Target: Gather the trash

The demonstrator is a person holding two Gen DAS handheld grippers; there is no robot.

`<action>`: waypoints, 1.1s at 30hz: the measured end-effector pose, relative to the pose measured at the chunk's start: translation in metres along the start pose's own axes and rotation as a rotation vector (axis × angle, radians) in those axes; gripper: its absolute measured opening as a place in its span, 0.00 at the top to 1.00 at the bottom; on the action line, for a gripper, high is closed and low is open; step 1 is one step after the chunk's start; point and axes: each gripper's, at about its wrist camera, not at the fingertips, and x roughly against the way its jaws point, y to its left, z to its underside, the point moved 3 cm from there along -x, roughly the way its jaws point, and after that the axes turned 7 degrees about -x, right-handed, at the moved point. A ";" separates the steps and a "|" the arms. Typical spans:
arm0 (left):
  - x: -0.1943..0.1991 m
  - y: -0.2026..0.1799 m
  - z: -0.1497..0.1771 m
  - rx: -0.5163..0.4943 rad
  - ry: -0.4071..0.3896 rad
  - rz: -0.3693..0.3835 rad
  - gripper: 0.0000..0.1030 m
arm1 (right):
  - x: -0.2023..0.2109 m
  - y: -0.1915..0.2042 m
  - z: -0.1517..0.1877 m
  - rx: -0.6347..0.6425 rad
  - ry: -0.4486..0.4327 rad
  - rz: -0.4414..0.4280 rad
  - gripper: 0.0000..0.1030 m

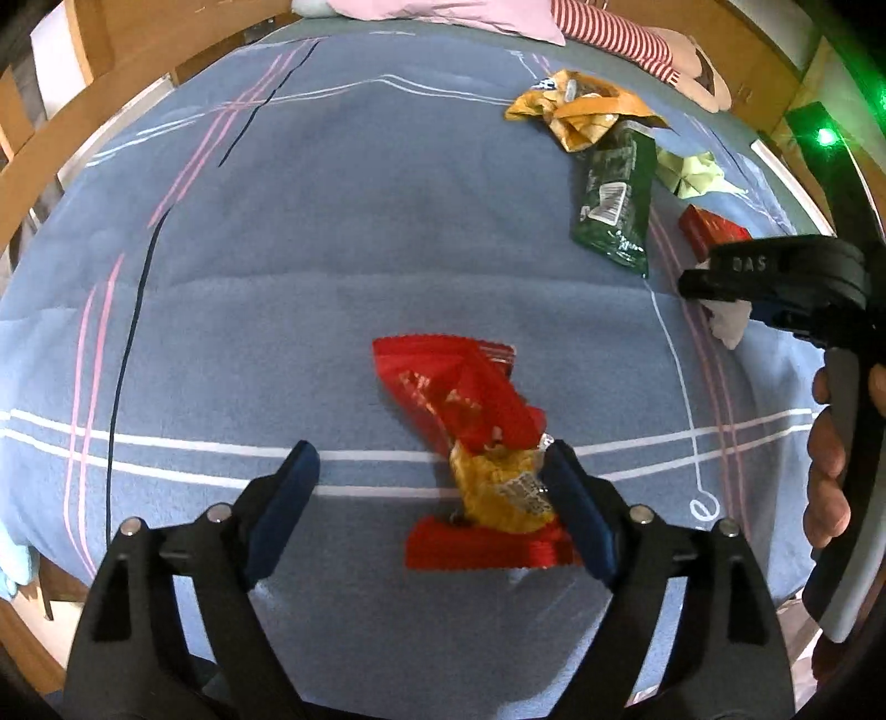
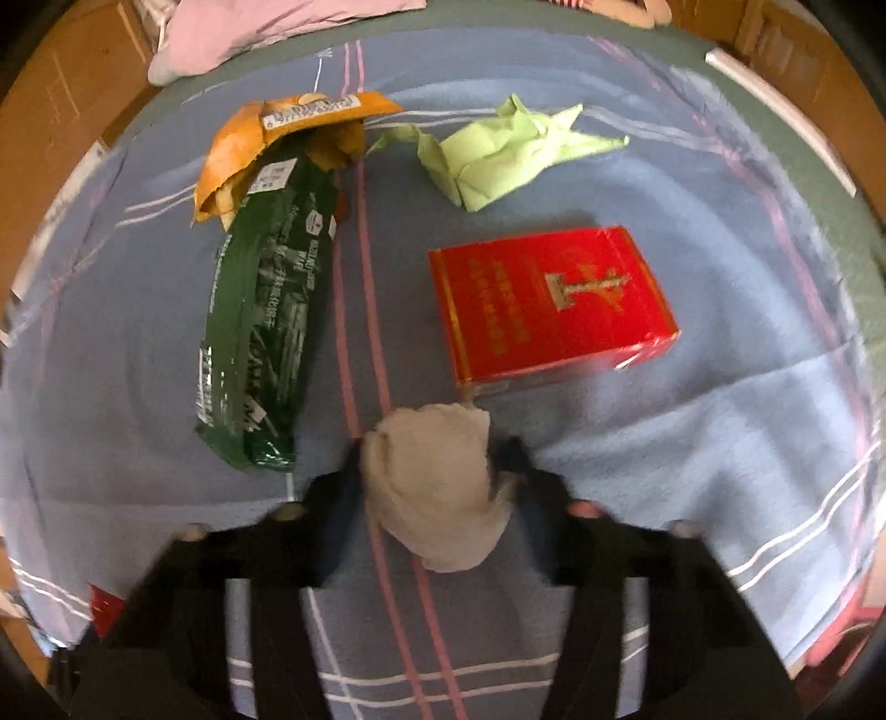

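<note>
A crumpled red and yellow snack wrapper (image 1: 470, 443) lies on the blue blanket (image 1: 332, 277). My left gripper (image 1: 429, 471) is open just above it, its right finger (image 1: 576, 515) touching the wrapper's edge. My right gripper (image 2: 432, 465) is shut on a crumpled grey tissue (image 2: 437, 487) and holds it above the blanket; it also shows in the left wrist view (image 1: 714, 293). Beyond it lie a green wrapper (image 2: 266, 343), an orange wrapper (image 2: 249, 144), a crumpled pale green paper (image 2: 498, 155) and a red cigarette box (image 2: 548, 299).
A pink pillow (image 1: 443, 14) and a red-striped soft toy (image 1: 626, 39) lie at the bed's far end. A wooden bed frame (image 1: 72, 133) rims the mattress. A white strip (image 2: 775, 111) lies along the right edge.
</note>
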 end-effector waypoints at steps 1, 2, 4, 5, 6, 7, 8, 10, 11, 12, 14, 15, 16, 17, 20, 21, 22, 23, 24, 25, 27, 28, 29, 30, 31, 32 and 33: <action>0.000 0.002 -0.001 0.005 -0.003 0.003 0.19 | 0.001 -0.002 0.000 0.001 -0.001 -0.001 0.74; 0.001 0.002 -0.001 0.010 -0.006 0.005 0.22 | 0.002 -0.003 0.000 0.000 -0.003 -0.005 0.76; 0.005 0.006 0.000 0.019 -0.018 0.006 0.38 | 0.004 -0.006 0.004 -0.003 0.000 -0.028 0.77; 0.006 0.007 0.000 0.017 -0.024 -0.003 0.50 | 0.007 -0.001 0.005 -0.002 0.001 -0.039 0.77; 0.008 0.009 0.001 0.015 -0.027 -0.007 0.55 | 0.013 -0.003 0.009 0.006 -0.003 -0.058 0.77; 0.006 0.011 0.000 0.011 -0.027 -0.003 0.66 | 0.017 -0.002 0.012 0.011 -0.008 -0.067 0.77; 0.007 0.009 0.000 0.006 -0.027 0.003 0.69 | 0.022 -0.003 0.016 0.018 -0.015 -0.077 0.77; 0.012 0.009 0.001 0.004 -0.045 0.029 0.72 | 0.038 -0.007 0.028 0.033 -0.033 -0.103 0.77; 0.014 0.007 0.000 0.005 -0.053 0.040 0.74 | 0.048 -0.008 0.033 0.040 -0.045 -0.113 0.77; 0.017 0.004 -0.001 0.002 -0.069 0.051 0.74 | 0.057 -0.004 0.038 0.045 -0.059 -0.119 0.77; 0.025 0.005 0.003 -0.011 -0.098 0.037 0.74 | 0.069 -0.004 0.045 0.051 -0.087 -0.129 0.77; 0.030 0.005 0.004 -0.020 -0.118 0.018 0.74 | 0.073 0.000 0.047 0.055 -0.103 -0.133 0.77; 0.034 0.006 0.005 -0.024 -0.132 0.004 0.74 | 0.080 0.000 0.050 0.060 -0.118 -0.142 0.77; 0.037 0.006 0.006 -0.025 -0.142 -0.006 0.74 | 0.085 0.001 0.053 0.062 -0.129 -0.147 0.77; 0.049 0.013 0.010 0.000 -0.170 -0.020 0.74 | 0.098 -0.005 0.068 0.057 -0.134 -0.169 0.77; 0.053 0.017 0.012 0.010 -0.181 -0.026 0.74 | 0.102 -0.004 0.069 0.055 -0.130 -0.174 0.77; 0.056 0.019 0.013 0.016 -0.188 -0.031 0.74 | 0.104 -0.006 0.072 0.054 -0.126 -0.177 0.77; 0.057 0.022 0.013 0.020 -0.194 -0.036 0.74 | 0.106 -0.006 0.068 0.054 -0.122 -0.178 0.77; 0.060 0.023 0.014 0.025 -0.202 -0.045 0.74 | 0.107 -0.007 0.071 0.054 -0.118 -0.180 0.77; 0.061 0.024 0.014 0.027 -0.207 -0.049 0.74 | 0.111 -0.004 0.075 0.052 -0.115 -0.179 0.77; 0.064 0.024 0.015 0.027 -0.218 -0.066 0.74 | 0.111 -0.004 0.080 0.050 -0.107 -0.181 0.77; 0.066 0.025 0.016 0.026 -0.223 -0.079 0.74 | 0.110 -0.004 0.082 0.048 -0.100 -0.184 0.77; 0.067 0.027 0.016 0.026 -0.229 -0.085 0.74 | 0.110 -0.003 0.083 0.047 -0.098 -0.185 0.77; 0.068 0.027 0.016 0.028 -0.233 -0.087 0.74 | 0.109 -0.003 0.086 0.047 -0.097 -0.184 0.77; 0.068 0.027 0.015 0.029 -0.237 -0.091 0.74 | 0.107 -0.002 0.087 0.050 -0.094 -0.181 0.77; 0.068 0.027 0.015 0.030 -0.241 -0.095 0.74 | 0.105 -0.001 0.089 0.052 -0.087 -0.180 0.77; 0.069 0.027 0.015 0.031 -0.242 -0.095 0.74 | 0.102 0.000 0.090 0.052 -0.082 -0.179 0.77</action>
